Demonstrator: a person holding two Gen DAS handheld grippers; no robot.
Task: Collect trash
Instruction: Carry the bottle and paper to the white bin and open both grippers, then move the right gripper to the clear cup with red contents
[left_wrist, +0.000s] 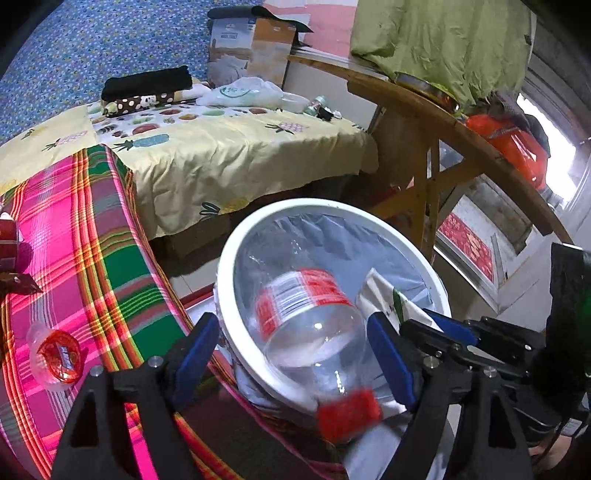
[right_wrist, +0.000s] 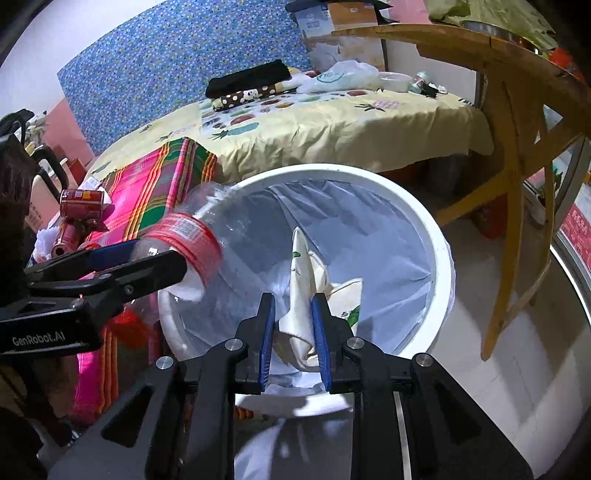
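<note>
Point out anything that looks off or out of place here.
The bottle lies tipped across the bin rim, loose between the open left gripper fingers. Cans lie scattered on the bed.

The bin is standing on the floor just beside the bed, with the table to its right. The bottle is lying tilted across the bin's left rim, sitting between the left gripper's spread jaws. The wrapper is hanging over the bin's opening, pinched in the right gripper. Cans are lying on the bed, left of the bin.
</note>
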